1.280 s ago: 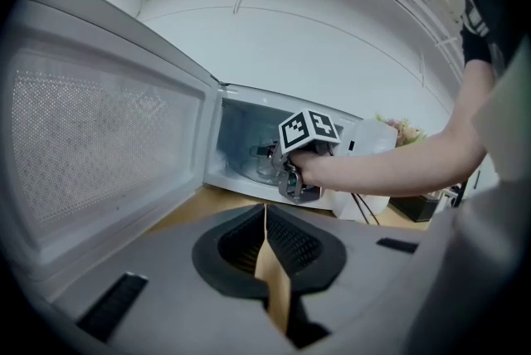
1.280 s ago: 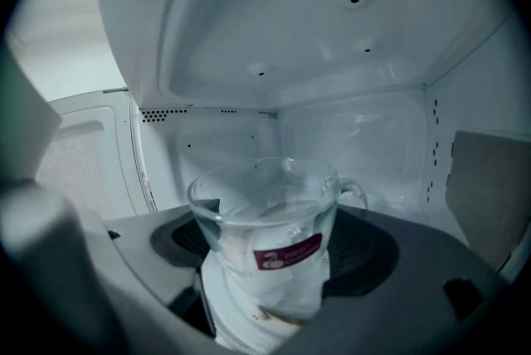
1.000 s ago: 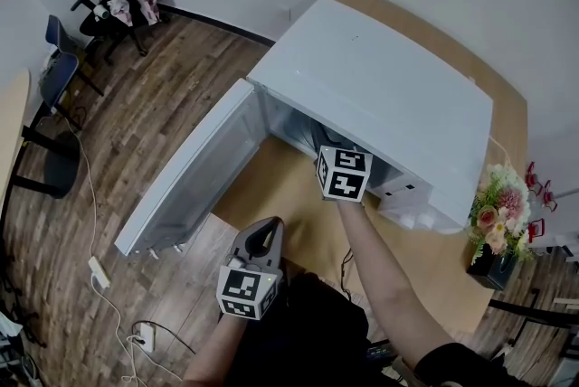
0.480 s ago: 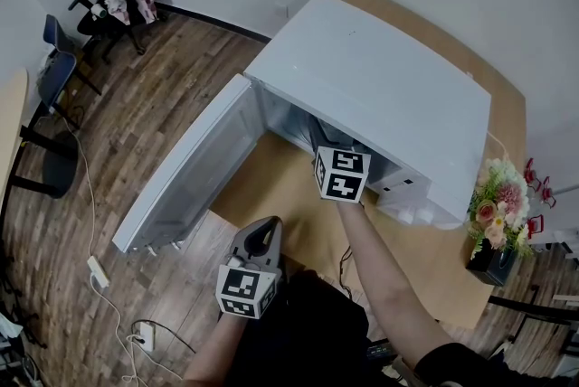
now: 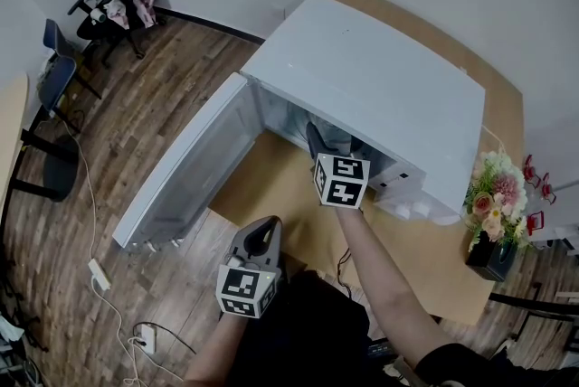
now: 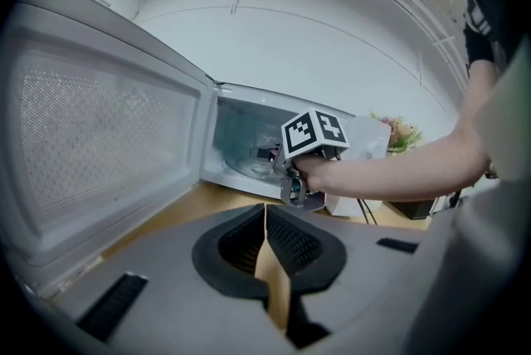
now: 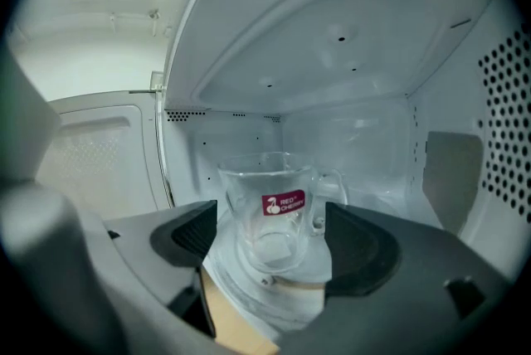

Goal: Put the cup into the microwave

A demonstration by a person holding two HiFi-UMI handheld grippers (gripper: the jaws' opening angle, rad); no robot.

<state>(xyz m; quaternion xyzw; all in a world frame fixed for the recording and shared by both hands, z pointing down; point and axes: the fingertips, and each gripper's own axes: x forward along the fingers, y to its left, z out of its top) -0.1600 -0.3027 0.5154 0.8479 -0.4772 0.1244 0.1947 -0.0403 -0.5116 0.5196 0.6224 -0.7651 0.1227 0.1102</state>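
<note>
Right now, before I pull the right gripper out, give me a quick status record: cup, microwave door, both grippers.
cup: clear glass mug, upright on the turntable inside the microwave
door: door wide open, swung to the left
right gripper: right gripper at the microwave's mouth, jaws apart on either side of the cup, gaps visible on both sides
left gripper: left gripper jaws together, nothing held, low and away from the microwave
task: cup placed; door not yet closed

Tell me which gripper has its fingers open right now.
The right gripper, inside the microwave: its fingers stand apart, the glass cup between them. The left gripper is shut and empty.
</note>
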